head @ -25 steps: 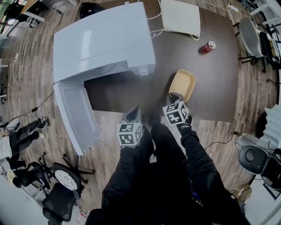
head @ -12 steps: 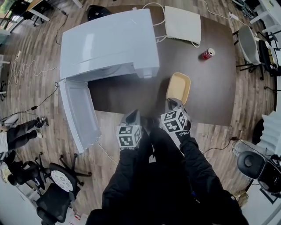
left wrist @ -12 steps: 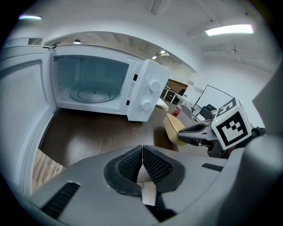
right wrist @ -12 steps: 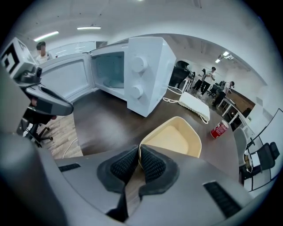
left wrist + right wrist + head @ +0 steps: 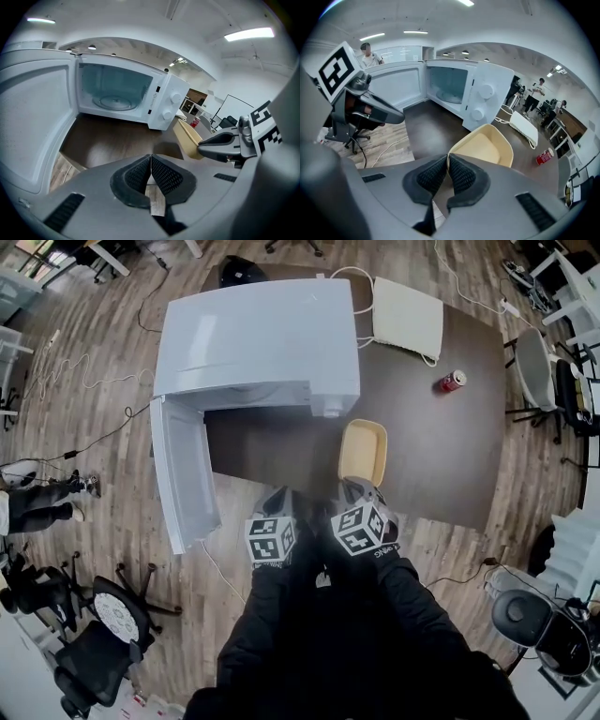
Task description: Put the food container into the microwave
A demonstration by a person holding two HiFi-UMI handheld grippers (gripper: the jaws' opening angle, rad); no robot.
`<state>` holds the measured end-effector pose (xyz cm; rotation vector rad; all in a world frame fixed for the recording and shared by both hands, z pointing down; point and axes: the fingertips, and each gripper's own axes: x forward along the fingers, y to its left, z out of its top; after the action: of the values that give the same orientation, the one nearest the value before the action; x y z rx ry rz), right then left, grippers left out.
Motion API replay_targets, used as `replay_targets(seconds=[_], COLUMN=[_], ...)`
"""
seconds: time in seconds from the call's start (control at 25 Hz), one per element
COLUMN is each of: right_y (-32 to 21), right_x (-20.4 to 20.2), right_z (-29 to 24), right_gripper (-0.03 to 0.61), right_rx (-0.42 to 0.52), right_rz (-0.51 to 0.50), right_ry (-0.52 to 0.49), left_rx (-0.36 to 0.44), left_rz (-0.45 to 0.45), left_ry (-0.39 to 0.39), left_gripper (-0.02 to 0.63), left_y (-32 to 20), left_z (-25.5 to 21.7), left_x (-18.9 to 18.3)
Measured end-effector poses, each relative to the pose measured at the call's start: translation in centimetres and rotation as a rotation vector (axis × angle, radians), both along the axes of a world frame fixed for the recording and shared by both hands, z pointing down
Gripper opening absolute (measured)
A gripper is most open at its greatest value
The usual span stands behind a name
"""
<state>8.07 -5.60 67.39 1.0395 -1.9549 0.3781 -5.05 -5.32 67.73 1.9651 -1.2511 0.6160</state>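
Observation:
A beige food container [image 5: 363, 452] sits at the near edge of the dark table [image 5: 441, 456], just in front of the white microwave [image 5: 253, 343]. The microwave door [image 5: 183, 474] hangs wide open to the left, and the cavity with its glass turntable [image 5: 112, 101] holds nothing. My right gripper [image 5: 361, 521] is shut on the container's near rim [image 5: 454, 152]; the tray [image 5: 485, 147] stretches away beyond the jaws [image 5: 446, 161]. My left gripper [image 5: 272, 535] hangs beside it over the floor, shut on nothing [image 5: 151, 161], facing the open microwave [image 5: 117, 93].
A red can [image 5: 452, 382] lies on the table's right side. A flat white device [image 5: 408, 317] with a cable lies at the back. Office chairs [image 5: 112, 624] stand on the wood floor to the left and right. People stand far off in the right gripper view.
The right gripper has carried the container leftward along the table, from right of the microwave to in front of its control side. The left gripper stayed shut beside it.

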Motion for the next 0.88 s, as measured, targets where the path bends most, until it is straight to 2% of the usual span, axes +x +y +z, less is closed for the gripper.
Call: replay_targets(seconds=[0.52, 0.88], right_y=[2.6, -0.5], right_x=[-10.1, -15.6], right_z=[-1.0, -2.0], right_gripper=[0.034, 0.034], right_rx=[-0.010, 0.026], right_rz=[-0.339, -0.507], right_ry=[-0.026, -0.021], left_rx=[-0.010, -0.008], left_rz=[-0.151, -0.223], left_ry=[0.003, 0.013], left_gripper=[0.034, 0.034], left_y=[1.2, -0.7], left_z=[0.4, 0.4], left_x=[-5.2, -9.0])
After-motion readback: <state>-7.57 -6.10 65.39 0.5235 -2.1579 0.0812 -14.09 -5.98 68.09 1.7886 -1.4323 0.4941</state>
